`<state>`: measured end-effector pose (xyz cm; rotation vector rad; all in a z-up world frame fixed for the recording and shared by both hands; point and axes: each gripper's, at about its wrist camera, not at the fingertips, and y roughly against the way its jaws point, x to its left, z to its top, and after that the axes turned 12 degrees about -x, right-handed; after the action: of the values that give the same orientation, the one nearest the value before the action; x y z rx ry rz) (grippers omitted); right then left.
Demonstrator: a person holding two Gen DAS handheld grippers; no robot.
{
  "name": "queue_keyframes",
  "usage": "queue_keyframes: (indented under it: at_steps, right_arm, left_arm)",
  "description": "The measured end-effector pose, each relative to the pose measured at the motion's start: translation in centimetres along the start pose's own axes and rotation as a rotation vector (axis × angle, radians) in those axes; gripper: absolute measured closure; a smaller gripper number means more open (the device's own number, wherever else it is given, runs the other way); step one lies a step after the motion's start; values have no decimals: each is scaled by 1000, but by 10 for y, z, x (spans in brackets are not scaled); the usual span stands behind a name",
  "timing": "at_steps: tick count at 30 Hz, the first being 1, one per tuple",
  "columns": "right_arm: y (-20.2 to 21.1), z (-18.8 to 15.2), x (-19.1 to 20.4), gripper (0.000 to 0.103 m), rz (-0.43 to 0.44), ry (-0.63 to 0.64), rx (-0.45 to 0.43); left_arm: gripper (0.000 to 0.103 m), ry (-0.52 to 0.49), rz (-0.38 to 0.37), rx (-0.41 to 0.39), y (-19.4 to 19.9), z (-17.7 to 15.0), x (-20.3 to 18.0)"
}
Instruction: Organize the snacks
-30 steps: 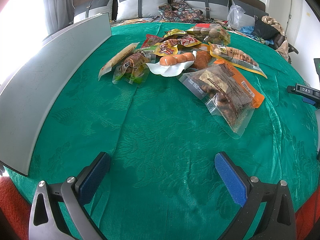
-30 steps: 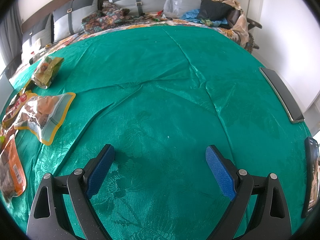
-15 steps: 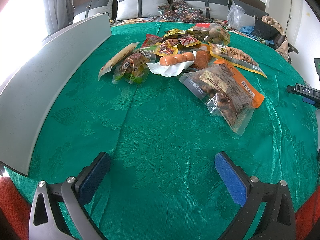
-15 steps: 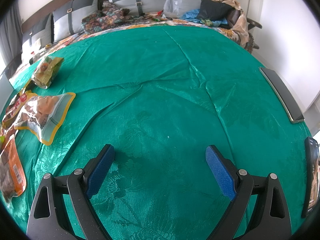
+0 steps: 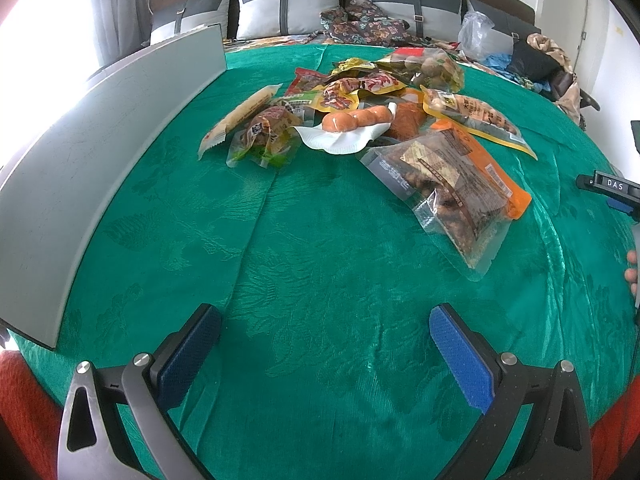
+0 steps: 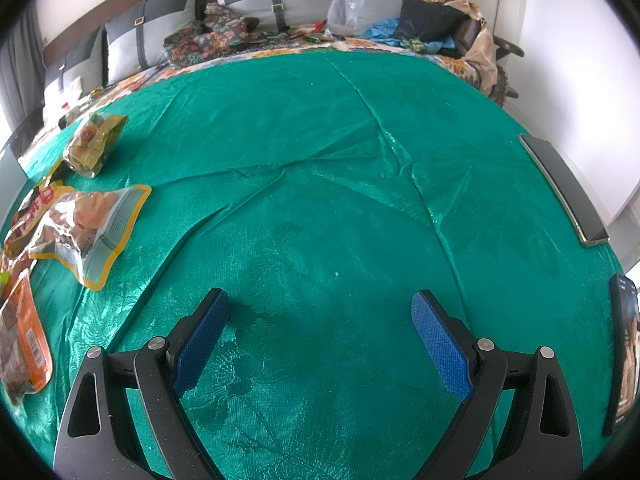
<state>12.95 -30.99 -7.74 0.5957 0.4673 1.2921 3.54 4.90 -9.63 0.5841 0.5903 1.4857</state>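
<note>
Green-covered bed [image 6: 320, 140], grey cushions [image 5: 288, 8], white walls [image 6: 560, 60]

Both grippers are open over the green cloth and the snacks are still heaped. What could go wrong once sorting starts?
The snack pile overlaps, so pulling one packet may drag its neighbours. The sausages lie loose on a white wrapper and could roll off. The glossy orange-edged bag may slip from the left gripper pads.

A home bedroom; headboard pillows [image 5: 288, 8]; green bedspread [image 5: 320, 260].
</note>
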Motion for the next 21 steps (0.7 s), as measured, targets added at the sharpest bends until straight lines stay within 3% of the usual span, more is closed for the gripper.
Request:
queue_keyframes:
  at_steps: [21]
  right_arm:
    - [-1,0,0,8,0,0,0]
  left_arm:
    - [0,4,0,-5,-5,3,0]
